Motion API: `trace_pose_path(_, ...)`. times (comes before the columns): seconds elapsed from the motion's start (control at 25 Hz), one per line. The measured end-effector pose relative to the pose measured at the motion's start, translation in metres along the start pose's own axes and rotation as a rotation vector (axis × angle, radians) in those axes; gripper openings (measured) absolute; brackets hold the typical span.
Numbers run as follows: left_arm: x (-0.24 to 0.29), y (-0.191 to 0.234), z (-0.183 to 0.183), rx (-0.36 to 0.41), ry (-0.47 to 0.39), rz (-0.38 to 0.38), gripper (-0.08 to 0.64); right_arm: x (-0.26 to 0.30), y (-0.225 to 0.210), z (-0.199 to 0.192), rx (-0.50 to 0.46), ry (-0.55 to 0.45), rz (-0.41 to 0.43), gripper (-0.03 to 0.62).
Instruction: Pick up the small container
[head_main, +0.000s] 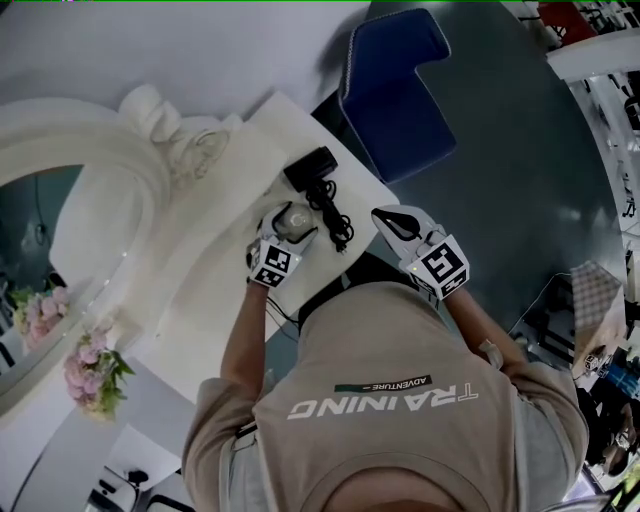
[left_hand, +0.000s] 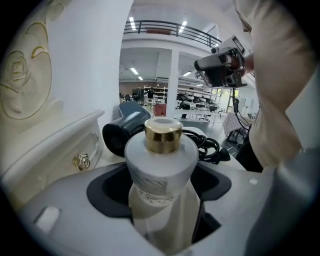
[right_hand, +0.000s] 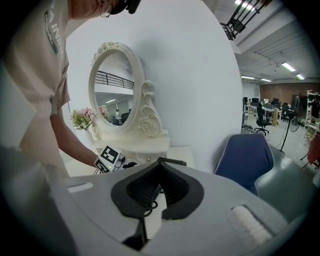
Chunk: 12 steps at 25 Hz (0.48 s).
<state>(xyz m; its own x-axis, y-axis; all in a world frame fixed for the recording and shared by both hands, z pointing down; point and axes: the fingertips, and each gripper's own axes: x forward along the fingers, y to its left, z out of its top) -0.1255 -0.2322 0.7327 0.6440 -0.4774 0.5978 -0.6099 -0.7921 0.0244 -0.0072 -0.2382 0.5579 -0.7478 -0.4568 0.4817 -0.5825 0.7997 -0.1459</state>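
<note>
White-bodied and capped in shiny gold, the small round container stands upright on the white dressing table top, right between the jaws of the left gripper. Those jaws stand wide around it, and a dark sliver of gap shows along one side, so it is enclosed but not clamped. Just beyond the left gripper's tips lies a black hair dryer, its black coiled cable bunched between the two grippers. The right gripper hangs in the air beside the left, tips together and nothing held. Beyond it stand an ornate white oval mirror, pink flowers and, off to its right, a blue padded chair.
</note>
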Motion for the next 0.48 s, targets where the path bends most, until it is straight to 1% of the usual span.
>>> trace_pose_path(0.08,0.000,-0.001,0.000,0.019,0.009,0.009,0.387,-0.001,-0.003,-0.004,0.015,0.002,-0.010,0.003)
trace_pose_path(0.24,0.006,0.003,0.008,0.052,0.014,0.041,0.378,-0.003,-0.003,-0.007,0.035,0.002,-0.016,0.003)
trace_pose_path(0.36,0.009,0.002,0.019,0.058,-0.002,0.024,0.360,-0.003,0.001,-0.007,0.042,-0.006,-0.011,0.003)
trace_pose_path(0.48,0.011,0.000,0.020,0.062,-0.030,0.010,0.357,-0.004,0.001,-0.009,0.054,-0.003,-0.011,0.003)
